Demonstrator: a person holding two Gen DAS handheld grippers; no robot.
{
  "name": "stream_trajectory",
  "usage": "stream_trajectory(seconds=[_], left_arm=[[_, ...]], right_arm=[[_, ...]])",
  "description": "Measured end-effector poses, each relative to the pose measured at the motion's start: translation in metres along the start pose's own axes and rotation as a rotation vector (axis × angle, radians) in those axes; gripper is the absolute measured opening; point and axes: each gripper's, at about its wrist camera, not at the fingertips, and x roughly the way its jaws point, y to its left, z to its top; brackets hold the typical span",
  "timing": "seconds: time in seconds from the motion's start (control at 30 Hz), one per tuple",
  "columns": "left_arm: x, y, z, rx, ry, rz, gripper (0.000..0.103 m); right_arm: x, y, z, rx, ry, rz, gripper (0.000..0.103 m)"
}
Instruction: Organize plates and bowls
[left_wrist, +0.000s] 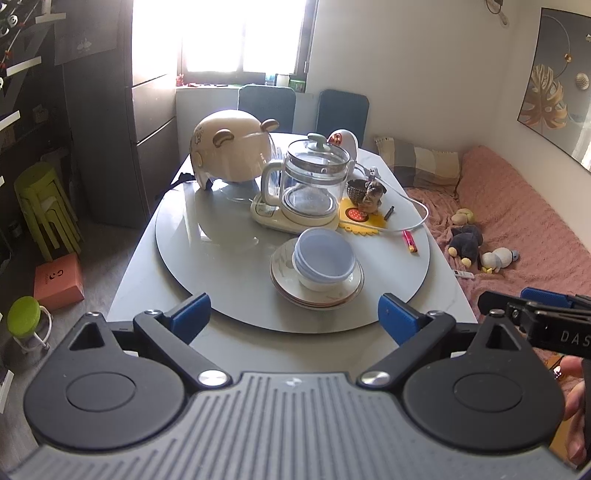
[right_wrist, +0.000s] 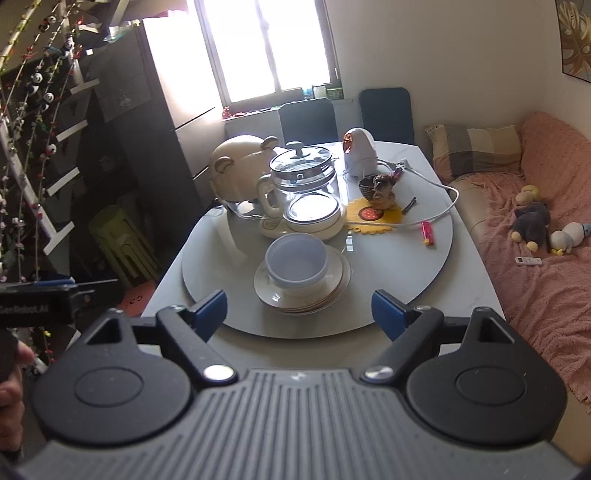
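On the worktop (left_wrist: 140, 280), the stacked plates (left_wrist: 317, 291) sit on the round turntable (left_wrist: 221, 266) near its 6 o'clock edge, with the nested blue bowls (left_wrist: 325, 258) resting on top. The glass kettle (left_wrist: 310, 184) stands just behind, at 12 o'clock. The left gripper (left_wrist: 294, 314) and right gripper (right_wrist: 299, 312) hover short of the stack, jaws spread wide, holding nothing.

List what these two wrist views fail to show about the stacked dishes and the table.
- Plates: the count is unclear in both views; the bowls cover their middles and the rims blur together.
- Bowls: how many are nested cannot be told.
- Table: its near edge is hidden by the left gripper and, in the right view, by the right gripper.
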Motion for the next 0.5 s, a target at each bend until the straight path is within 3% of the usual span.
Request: stream_trajectory(seconds=[0.27,0.5], left_arm=[[0.0067,-0.0028,0.0003,-0.001,0.029,-0.038,0.100],[0.0058,-0.0024,0.0030,-0.013,0.000,-0.043,0.100]], right_arm=[[0.0003,0.0001,-0.0004,0.002,-0.005,-0.014,0.087],[0.0021,0.0004,0.0016,-0.005,-0.001,-0.018,0.087]])
